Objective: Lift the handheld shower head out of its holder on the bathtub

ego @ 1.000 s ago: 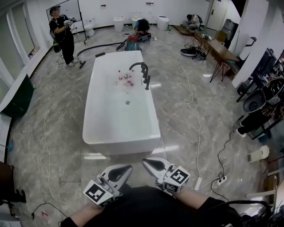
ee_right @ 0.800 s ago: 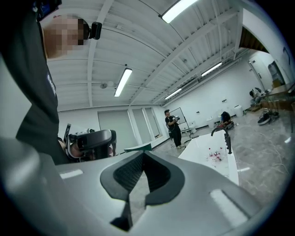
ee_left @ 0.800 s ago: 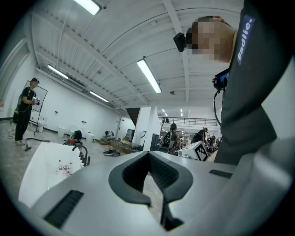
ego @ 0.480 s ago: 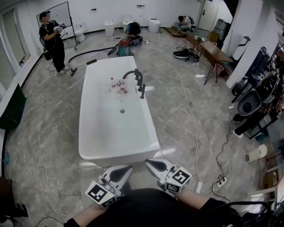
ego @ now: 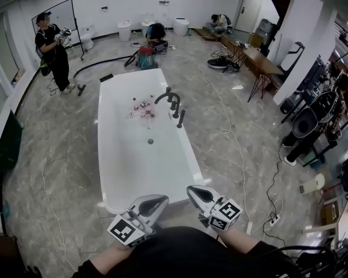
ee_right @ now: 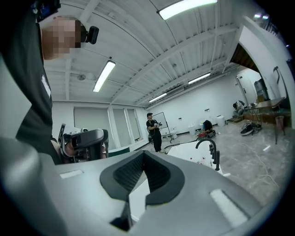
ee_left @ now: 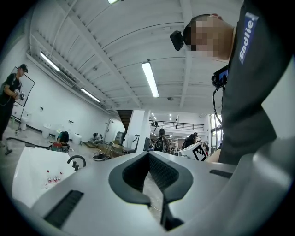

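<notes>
White bathtub (ego: pixel 122 168) just ahead of level left claw (ego: pixel 163 199) and right claw (ego: pixel 190 190), both closed, empty.

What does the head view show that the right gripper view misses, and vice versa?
Only the head view: the drain and a white power strip on the floor. Only the right gripper view: ceiling light strips and the camera on the wearer's head. Both: the white bathtub, its black faucet, the handheld shower head, and a person standing in black.

Bathtub (ego: pixel 109 179) glossy white, smooth; floor (ego: pixel 60 163) polished marble-look (w/ reflections); shower head (ego: pixel 181 118) matt black.
</notes>
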A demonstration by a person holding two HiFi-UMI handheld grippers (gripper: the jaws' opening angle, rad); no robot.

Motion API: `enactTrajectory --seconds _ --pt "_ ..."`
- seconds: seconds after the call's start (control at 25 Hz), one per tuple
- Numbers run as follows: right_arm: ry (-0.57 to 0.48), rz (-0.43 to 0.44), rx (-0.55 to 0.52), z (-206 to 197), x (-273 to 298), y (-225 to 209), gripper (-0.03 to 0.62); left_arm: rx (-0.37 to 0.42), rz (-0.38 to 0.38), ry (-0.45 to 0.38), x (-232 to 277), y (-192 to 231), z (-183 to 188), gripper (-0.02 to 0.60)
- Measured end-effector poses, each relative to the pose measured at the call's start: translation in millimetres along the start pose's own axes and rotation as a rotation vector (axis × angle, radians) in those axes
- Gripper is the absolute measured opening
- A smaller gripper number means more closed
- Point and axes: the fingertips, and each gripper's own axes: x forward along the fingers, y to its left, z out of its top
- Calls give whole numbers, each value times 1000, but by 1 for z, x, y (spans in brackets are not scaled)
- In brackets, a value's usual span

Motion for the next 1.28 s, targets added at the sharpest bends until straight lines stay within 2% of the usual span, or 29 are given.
enactTrajectory --seconds 0.04,0.16,0.4,0.72,1.0,1.28 --pt "-7 -11 -6 5 12 -4 2 0 -4 -4 0 14 5 0" --pt "-15 -38 -18 14 41 -16 2 -23 -14 54 -2 45 -6 0" --pt "-7 -50 -24 20 67 -52 2 -58 -20 75 19 70 -16 0" --pt "8 -29 -31 25 89 -125 5 -37 64 77 51 96 -15 0" --pt "31 -16 -41 33 115 -209 34 -36 139 91 92 120 -23 0" --pt "72 -14 -40 27 141 -272 76 -42 192 106 117 137 -29 0"
